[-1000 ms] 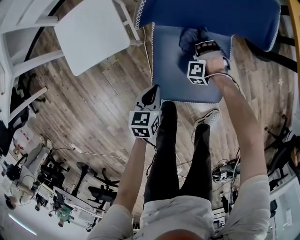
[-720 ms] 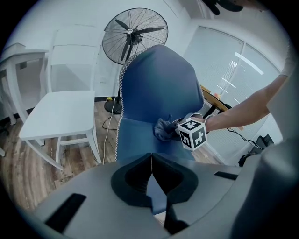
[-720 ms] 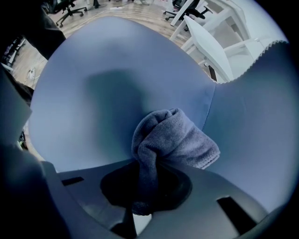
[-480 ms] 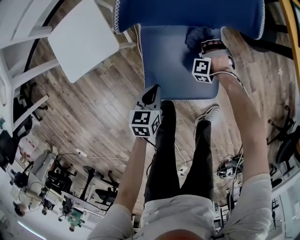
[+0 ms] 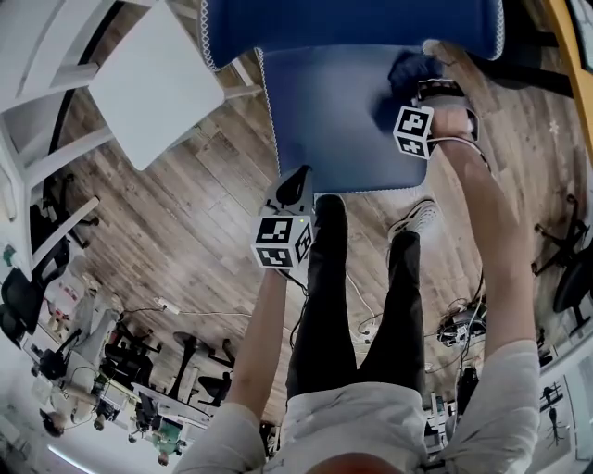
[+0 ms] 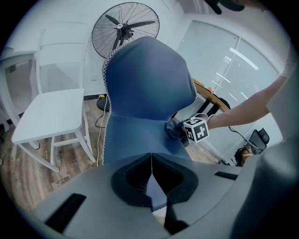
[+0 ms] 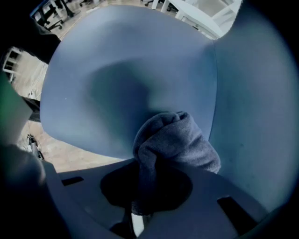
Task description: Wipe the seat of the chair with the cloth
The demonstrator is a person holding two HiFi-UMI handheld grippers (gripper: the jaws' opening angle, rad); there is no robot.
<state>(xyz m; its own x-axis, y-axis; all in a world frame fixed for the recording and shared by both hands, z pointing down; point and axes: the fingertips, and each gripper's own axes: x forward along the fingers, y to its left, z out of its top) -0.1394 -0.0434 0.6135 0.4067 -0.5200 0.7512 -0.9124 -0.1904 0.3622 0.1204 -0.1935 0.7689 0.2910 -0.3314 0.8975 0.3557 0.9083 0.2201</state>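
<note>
a person's right gripper (image 5: 419,93) pinches a bunched dark grey cloth (image 5: 404,72) between its jaws and holds it on the blue chair seat (image 5: 320,120), at the back right corner where the seat meets the backrest (image 5: 352,23). the left gripper (image 5: 293,193) hangs near the seat's front edge, jaws pressed together with nothing between them. a white chair (image 5: 157,83) stands beside the blue one on the wood floor (image 5: 195,213).

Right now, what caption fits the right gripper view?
Right gripper holds a bunched dark cloth against the blue chair seat, beside the backrest.
</note>
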